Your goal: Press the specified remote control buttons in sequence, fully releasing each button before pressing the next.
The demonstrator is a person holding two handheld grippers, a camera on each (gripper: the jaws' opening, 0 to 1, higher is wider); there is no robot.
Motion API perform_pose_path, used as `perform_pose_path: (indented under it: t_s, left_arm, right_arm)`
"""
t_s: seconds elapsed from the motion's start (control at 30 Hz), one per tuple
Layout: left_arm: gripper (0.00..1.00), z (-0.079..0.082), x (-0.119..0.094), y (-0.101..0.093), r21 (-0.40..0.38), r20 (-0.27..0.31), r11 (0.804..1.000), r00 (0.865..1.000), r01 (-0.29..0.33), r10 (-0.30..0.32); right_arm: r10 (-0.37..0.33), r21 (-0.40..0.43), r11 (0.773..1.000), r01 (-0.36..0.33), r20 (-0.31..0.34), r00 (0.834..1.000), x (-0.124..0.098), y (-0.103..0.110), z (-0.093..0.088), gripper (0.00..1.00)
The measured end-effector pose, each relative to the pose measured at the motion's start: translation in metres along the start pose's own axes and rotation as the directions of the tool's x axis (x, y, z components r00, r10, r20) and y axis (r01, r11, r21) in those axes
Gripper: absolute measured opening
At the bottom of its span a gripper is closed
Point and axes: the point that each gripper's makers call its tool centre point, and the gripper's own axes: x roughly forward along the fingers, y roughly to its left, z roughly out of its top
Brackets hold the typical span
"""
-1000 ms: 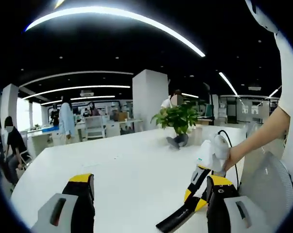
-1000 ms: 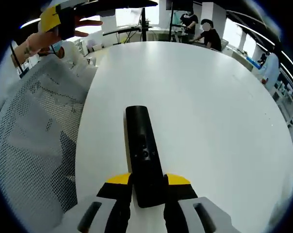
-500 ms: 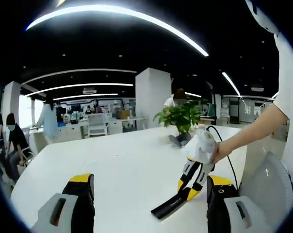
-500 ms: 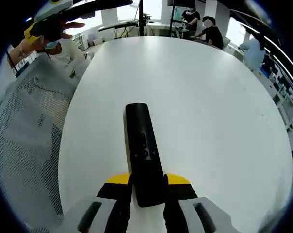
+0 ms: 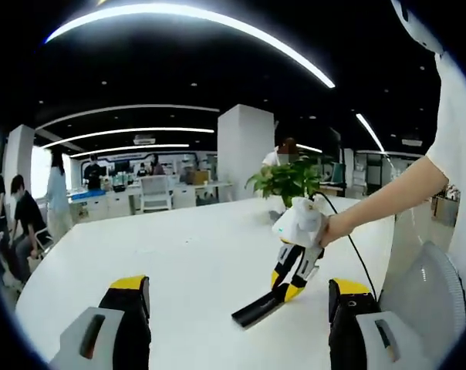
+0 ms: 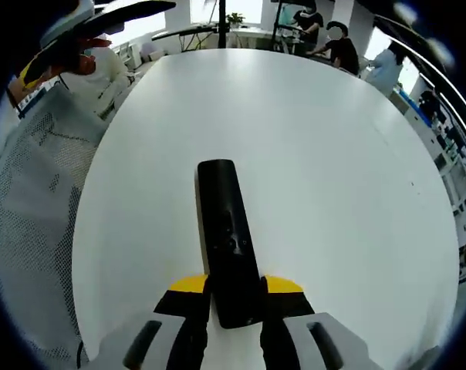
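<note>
White table (image 6: 333, 154); right hand-held gripper (image 6: 237, 297) apparently clamps remote (image 6: 227, 239).

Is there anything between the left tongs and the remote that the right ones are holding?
Nothing visible. In the left gripper view, only bare white table lies between the open left tongs and the black remote, which the right tongs hold.

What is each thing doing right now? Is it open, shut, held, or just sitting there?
Right tool: shut on the remote control.
Remote control: black, held at its near end, sticking out over the white table.
Left tool: open, holding nothing.
Potted plant: upright at the table's far end.
Mesh chair: standing beside the table.
</note>
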Motion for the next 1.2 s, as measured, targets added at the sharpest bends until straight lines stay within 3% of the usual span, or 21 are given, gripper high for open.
perform_pose_path:
  t_s: [0.57, 0.63, 1.2]
  left_arm:
    - [1.0, -0.003, -0.003, 0.002, -0.017, -0.026, 1.0, 1.0, -0.015, 0.014]
    - [1.0, -0.006, -0.003, 0.002, 0.011, -0.051, 1.0, 0.998, -0.024, 0.024]
    - [1.0, -0.007, -0.005, 0.001, -0.027, -0.048, 0.999, 0.998, -0.028, 0.027]
  right_arm:
    - [-0.024, 0.063, 0.998, 0.025, -0.028, 0.999, 0.001, -0.047, -0.003, 0.23]
    - [-0.027, 0.065, 0.997, 0.03, -0.033, 0.999, 0.001, -0.051, -0.003, 0.23]
    - [-0.065, 0.033, 0.997, 0.066, -0.037, 0.997, 0.001, -0.067, -0.001, 0.22]
